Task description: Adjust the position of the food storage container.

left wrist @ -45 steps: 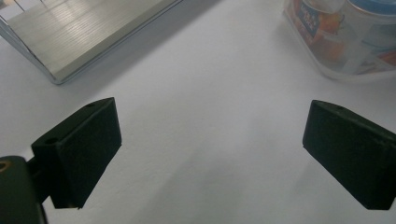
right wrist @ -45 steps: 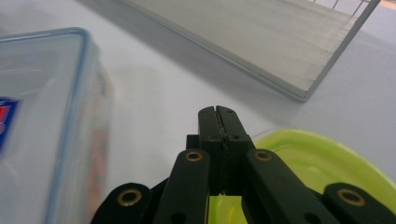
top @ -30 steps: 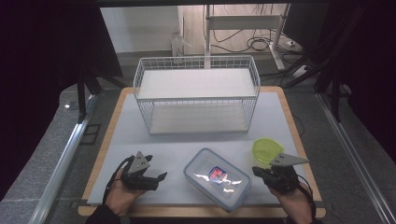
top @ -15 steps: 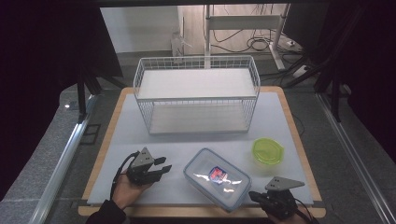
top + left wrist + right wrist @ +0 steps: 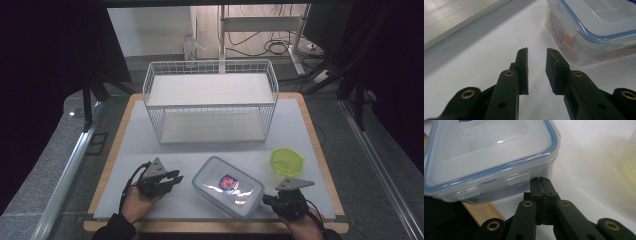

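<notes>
The high view is looking forward and down from above the person's side, taking in the whole surface (image 5: 150,150). The left gripper view is riding low, looking along its jaws, close to the food container (image 5: 594,30). The right gripper view is sitting closer still at that container's other end. All three views are sharing the container (image 5: 228,186) (image 5: 486,157).

We count two grippers: the left gripper (image 5: 175,178) and the right gripper (image 5: 266,201), each in one hand. Between them we see one clear lidded container (image 5: 228,186) with a blue seal. We spot one green bowl (image 5: 286,161), or perhaps a lid; it's hard to tell from up here. Behind, we count one white wire rack (image 5: 210,101) with two shelves.
</notes>
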The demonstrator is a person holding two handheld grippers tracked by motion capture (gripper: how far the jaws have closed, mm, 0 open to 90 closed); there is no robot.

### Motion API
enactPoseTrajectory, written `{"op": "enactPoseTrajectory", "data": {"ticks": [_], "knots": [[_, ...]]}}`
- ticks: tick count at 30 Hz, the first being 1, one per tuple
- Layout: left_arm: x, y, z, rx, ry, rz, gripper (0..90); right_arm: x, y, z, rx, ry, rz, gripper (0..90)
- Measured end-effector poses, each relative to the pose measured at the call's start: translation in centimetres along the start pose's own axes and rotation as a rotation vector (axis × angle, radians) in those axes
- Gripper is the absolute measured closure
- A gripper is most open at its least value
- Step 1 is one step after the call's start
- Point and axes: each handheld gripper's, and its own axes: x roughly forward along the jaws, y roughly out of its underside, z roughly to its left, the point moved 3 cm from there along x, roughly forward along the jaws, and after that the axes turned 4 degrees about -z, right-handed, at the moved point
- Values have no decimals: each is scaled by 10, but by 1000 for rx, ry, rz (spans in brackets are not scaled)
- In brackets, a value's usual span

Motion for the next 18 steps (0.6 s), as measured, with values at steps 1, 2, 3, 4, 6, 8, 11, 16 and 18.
{"op": "enactPoseTrajectory", "data": {"ticks": [1, 2, 3, 4, 6, 8, 11, 16, 18], "knots": [[0, 0, 1, -4, -5, 4, 724, 3, -2, -1, 0, 3, -2, 899], [1, 1, 2, -7, -8, 5, 725, 6, -5, -3, -1, 0, -1, 898], [1, 1, 3, -15, -11, 8, 727, 8, -7, -4, 0, -1, -2, 899], [2, 2, 4, -24, -12, 8, 728, 12, -10, -5, 3, 3, -3, 899], [3, 2, 7, -32, -16, 9, 729, 17, -16, -8, 6, 6, -4, 898], [5, 2, 9, -36, -22, 9, 729, 20, -18, -9, 7, 7, -3, 899], [11, 0, 17, -50, -36, 6, 733, 32, -28, -13, 2, 14, -6, 899], [22, -6, 27, -51, -47, 15, 740, 46, -41, -15, -7, 25, -8, 899], [24, -6, 28, -53, -45, 19, 739, 50, -44, -15, -9, 28, -10, 899]]}}
